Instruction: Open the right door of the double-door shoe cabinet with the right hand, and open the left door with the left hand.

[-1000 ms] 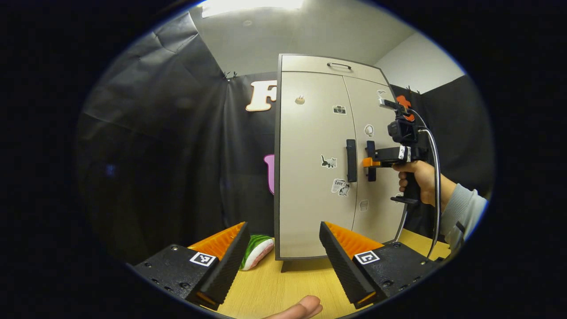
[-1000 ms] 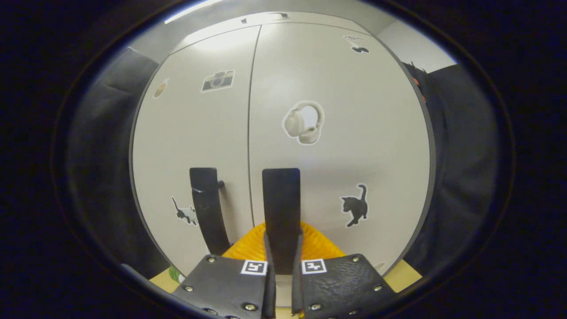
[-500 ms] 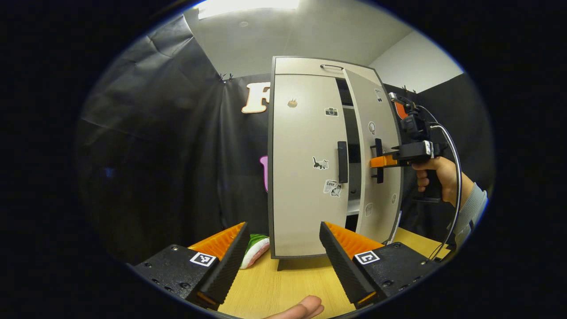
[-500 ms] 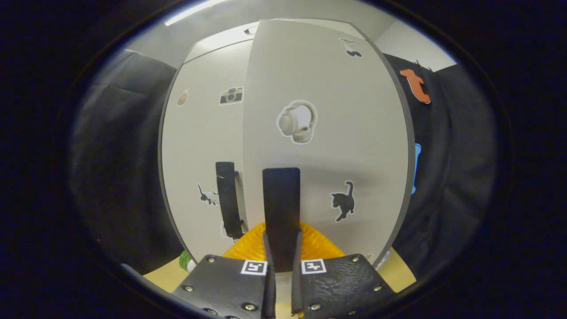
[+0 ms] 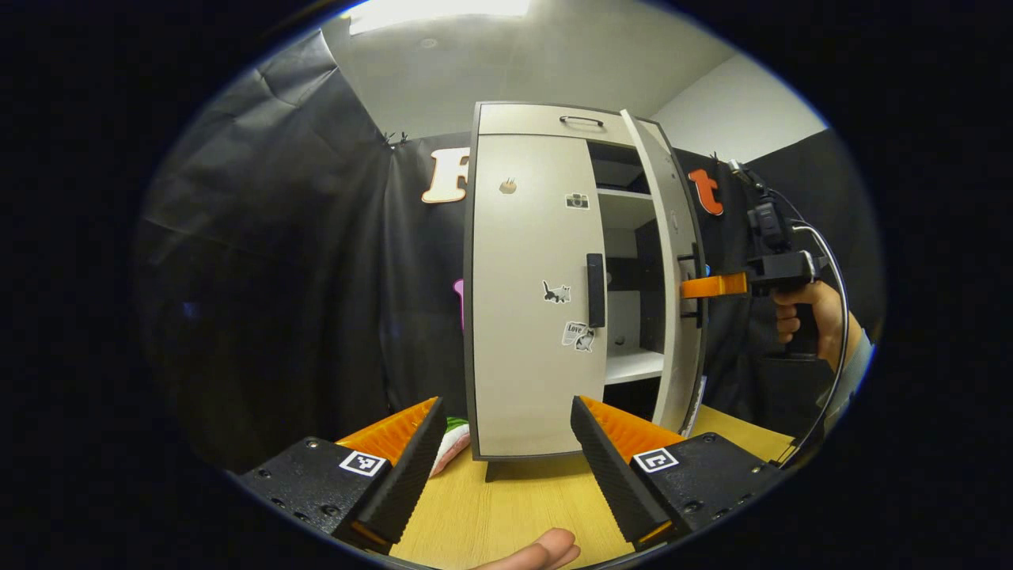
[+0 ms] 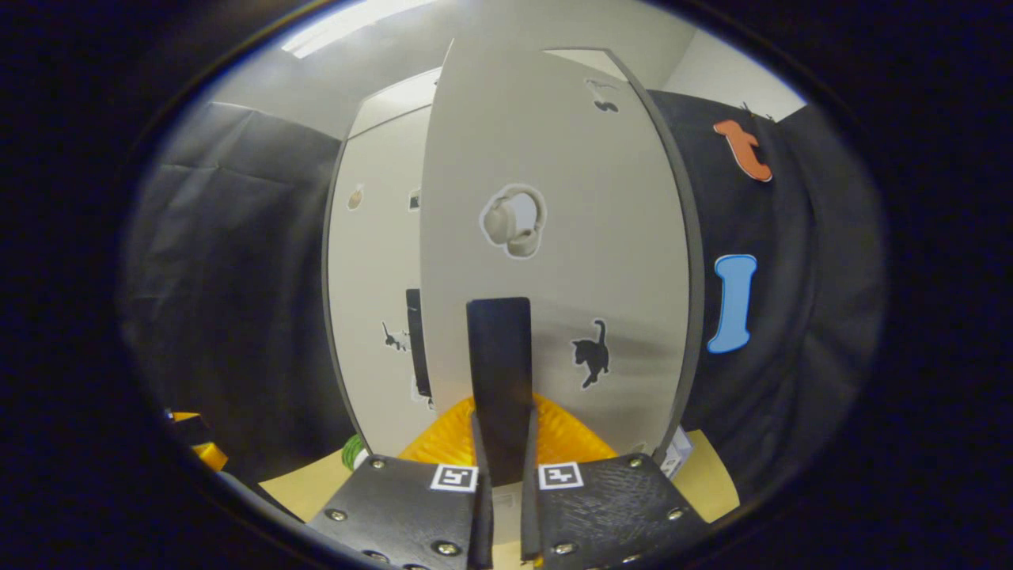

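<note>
We see the shoe cabinet (image 5: pixel 522 301) standing on the wooden counter (image 5: pixel 506 507), its right door (image 5: pixel 673 261) swung well out on its hinge while the left door (image 5: pixel 530 293) sits flush. White shelves (image 5: pixel 629 364) show through the gap. In the left gripper view, the right gripper (image 5: pixel 700 286), held by a hand (image 5: pixel 807 313), is clamped on the right door's handle (image 6: pixel 498 372), both fingers pressing its sides in the right gripper view. The left gripper (image 5: pixel 506 451) hangs low over the counter with its jaws spread wide and nothing between them, well short of the left door's handle (image 5: pixel 595 290). A green and white object (image 5: pixel 453 439) lies beside the cabinet's base.
</note>
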Demonstrator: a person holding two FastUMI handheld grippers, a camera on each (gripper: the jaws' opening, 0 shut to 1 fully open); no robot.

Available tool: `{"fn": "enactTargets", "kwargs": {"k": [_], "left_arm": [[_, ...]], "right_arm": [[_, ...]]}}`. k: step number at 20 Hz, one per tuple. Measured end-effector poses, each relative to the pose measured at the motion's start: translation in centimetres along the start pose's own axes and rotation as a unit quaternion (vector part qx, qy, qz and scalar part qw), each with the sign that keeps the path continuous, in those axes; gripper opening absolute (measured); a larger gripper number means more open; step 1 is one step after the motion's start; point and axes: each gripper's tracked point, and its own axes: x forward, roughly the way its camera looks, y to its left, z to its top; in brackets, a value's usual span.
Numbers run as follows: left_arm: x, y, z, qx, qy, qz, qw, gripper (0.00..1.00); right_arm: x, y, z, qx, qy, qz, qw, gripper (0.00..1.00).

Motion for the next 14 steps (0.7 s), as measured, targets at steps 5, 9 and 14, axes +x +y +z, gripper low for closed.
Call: {"fn": "enactTargets", "kwargs": {"k": [5, 9, 14], "left_arm": [[-0.1, -0.8, -0.4, -0.019, 0.011, -0.015, 1.000, 0.98], [-0.5, -1.4, 0.0, -0.014, 0.005, -0.023, 1.000, 0.98], [-1.1, -3.0, 1.0, -0.015, -0.013, -0.041, 0.999, 0.98]], "right_arm": [[-1.2, -1.1, 0.3, 0.001, -0.008, -0.013, 1.000, 0.13], [-2.2, -2.4, 0.3, 0.002, -0.006, -0.027, 1.000, 0.13], [-3.1, -4.0, 0.3, 0.007, -0.007, -0.037, 0.999, 0.13]]}}
